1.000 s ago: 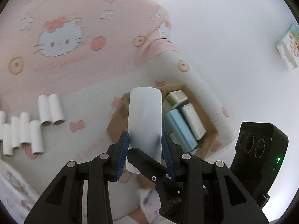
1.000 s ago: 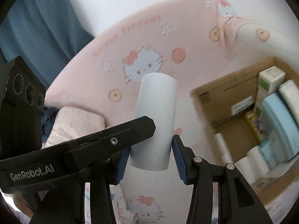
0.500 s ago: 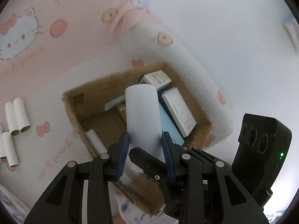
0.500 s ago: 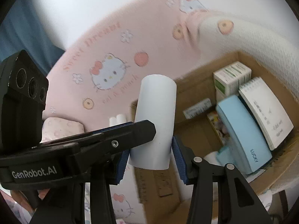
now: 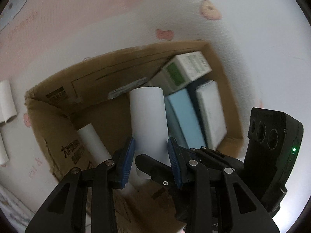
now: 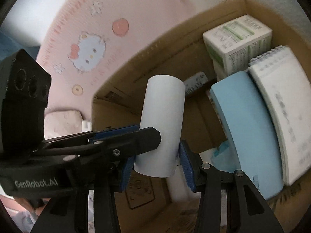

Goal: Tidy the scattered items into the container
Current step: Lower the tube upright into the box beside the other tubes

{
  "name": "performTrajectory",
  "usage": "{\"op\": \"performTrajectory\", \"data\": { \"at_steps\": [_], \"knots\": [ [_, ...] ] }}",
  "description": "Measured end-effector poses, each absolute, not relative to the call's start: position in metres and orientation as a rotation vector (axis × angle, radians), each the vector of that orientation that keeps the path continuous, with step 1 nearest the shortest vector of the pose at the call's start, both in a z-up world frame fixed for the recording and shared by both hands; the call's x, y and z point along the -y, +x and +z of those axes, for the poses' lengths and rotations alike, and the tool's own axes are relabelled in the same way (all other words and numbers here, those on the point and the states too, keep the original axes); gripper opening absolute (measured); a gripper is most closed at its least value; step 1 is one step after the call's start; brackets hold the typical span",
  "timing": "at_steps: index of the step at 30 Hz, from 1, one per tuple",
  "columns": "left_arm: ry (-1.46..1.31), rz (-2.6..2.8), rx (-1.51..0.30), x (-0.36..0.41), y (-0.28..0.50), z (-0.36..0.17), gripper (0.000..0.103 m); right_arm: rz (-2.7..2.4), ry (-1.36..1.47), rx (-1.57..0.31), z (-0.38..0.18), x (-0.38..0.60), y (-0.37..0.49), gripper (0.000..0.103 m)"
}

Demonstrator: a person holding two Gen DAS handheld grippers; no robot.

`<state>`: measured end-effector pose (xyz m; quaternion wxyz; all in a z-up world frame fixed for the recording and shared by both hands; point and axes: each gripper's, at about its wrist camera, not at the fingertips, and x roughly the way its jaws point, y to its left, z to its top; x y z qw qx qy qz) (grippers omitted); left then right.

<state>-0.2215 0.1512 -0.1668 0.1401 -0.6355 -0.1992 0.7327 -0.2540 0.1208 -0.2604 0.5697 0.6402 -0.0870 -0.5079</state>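
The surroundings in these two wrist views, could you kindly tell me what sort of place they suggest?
Probably a bedroom, with the work done on a bed. A pink cartoon-cat bedsheet covers the soft surface, a small pillow lies on it, and the cardboard box being filled with white tubes sits directly on the bedding.

1. Cardboard box (image 5: 58, 120): one.
2. White tubes held between gripper fingers: two, one in the left view (image 5: 148, 116) and one in the right view (image 6: 162, 120).
3. Loose white tubes in the box: at least one (image 5: 93, 145).
4. Tubes lying outside the box (image 5: 6, 101): at least three, cut by the frame edge.
5. Green-and-white cartons (image 6: 237, 38): one.
6. Blue cases (image 6: 246, 132): one.
7. Spiral notebooks (image 6: 285, 120): one.
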Motion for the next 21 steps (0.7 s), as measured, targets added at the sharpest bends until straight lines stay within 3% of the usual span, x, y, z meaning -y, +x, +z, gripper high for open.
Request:
{"op": "performTrajectory", "data": {
  "at_steps": [8,15,21],
  "knots": [
    [-1.966,2.154,0.389,-0.168,-0.228,-0.179,0.037,-1.067,1.566,0.059,-0.282,-0.093,-0.241,0.043],
    [-2.074,2.130,0.377,-0.172,-0.241,-0.185,0.037,-1.014,1.618,0.090,-0.292,-0.090,-0.246,0.042],
    [-2.145,2.206,0.242,-0.173,-0.251,-0.179,0.037,-0.887,1.652,0.073,-0.303,-0.080,-0.236,0.041]
  ]
}}
